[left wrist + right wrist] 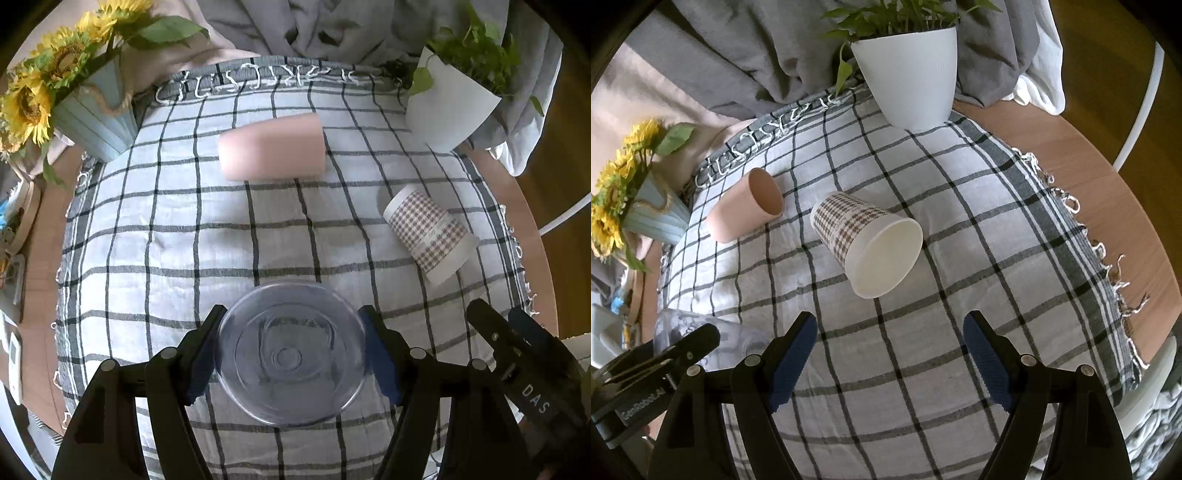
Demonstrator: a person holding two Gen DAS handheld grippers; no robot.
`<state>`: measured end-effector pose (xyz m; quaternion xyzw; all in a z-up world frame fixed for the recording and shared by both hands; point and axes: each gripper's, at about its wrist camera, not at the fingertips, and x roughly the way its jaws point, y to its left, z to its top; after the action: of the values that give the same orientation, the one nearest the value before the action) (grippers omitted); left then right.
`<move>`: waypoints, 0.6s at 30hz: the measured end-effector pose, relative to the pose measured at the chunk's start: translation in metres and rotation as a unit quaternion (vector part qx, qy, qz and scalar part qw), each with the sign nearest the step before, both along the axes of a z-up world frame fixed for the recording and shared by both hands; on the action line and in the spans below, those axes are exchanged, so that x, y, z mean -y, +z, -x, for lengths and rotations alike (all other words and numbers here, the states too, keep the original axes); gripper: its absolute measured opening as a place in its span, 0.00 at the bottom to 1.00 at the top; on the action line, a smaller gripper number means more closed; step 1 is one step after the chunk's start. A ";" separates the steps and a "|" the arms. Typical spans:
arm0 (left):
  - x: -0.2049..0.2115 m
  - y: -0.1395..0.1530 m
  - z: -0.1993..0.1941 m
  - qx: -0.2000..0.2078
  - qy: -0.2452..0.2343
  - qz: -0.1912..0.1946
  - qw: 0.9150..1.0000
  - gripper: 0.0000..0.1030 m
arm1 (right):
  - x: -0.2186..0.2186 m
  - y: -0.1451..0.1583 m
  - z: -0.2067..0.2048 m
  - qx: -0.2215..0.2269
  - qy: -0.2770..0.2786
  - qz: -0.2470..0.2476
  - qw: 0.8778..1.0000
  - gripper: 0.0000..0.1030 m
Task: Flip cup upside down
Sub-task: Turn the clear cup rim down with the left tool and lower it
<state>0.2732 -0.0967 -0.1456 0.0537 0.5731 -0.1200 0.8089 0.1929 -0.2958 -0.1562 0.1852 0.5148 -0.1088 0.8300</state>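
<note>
My left gripper (291, 350) is shut on a clear plastic cup (291, 354). I look straight at its round base, and both blue pads press its sides. A pink cup (271, 146) lies on its side at the far middle of the checked cloth. A houndstooth paper cup (430, 232) lies on its side to the right. In the right wrist view my right gripper (890, 350) is open and empty, above the cloth. The paper cup (868, 245) lies ahead of it with its mouth towards me. The pink cup (746, 210) lies to the left. The clear cup (701, 339) shows at the lower left.
A sunflower pot (92, 118) stands at the far left and a white plant pot (447, 107) at the far right. The checked cloth (166, 240) covers a round wooden table (1108, 192). Grey fabric (738, 48) hangs behind.
</note>
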 end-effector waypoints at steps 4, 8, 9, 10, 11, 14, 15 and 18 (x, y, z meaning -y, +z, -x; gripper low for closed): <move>0.002 -0.001 -0.005 0.001 0.001 -0.003 1.000 0.69 | 0.003 0.000 0.002 0.000 -0.001 -0.002 1.000 0.79; 0.007 -0.001 -0.011 0.004 -0.002 -0.010 1.000 0.69 | 0.004 0.001 0.002 0.002 -0.004 -0.003 1.000 0.79; 0.007 -0.001 -0.013 0.003 -0.001 -0.010 1.000 0.69 | 0.005 0.000 0.002 0.002 -0.004 -0.004 1.000 0.79; 0.008 -0.001 -0.014 0.002 0.000 -0.010 1.000 0.69 | 0.005 0.001 0.002 0.002 -0.005 -0.005 1.000 0.79; 0.008 -0.001 -0.016 0.001 0.001 -0.009 1.000 0.69 | 0.005 0.001 0.002 0.003 -0.005 -0.007 1.000 0.79; 0.008 0.000 -0.019 -0.002 0.002 -0.009 1.000 0.69 | 0.005 0.002 0.001 0.005 -0.005 -0.009 1.000 0.79; 0.008 0.000 -0.020 -0.001 0.002 -0.009 1.000 0.69 | 0.004 0.003 0.000 0.006 -0.006 -0.009 1.000 0.79; 0.009 -0.001 -0.020 -0.003 -0.002 -0.006 1.000 0.69 | 0.005 0.006 0.000 0.009 -0.008 -0.006 1.000 0.79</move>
<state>0.2933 -0.1057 -0.1461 0.0595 0.5763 -0.1181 0.8065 0.1931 -0.3008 -0.1506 0.1955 0.5063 -0.1104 0.8327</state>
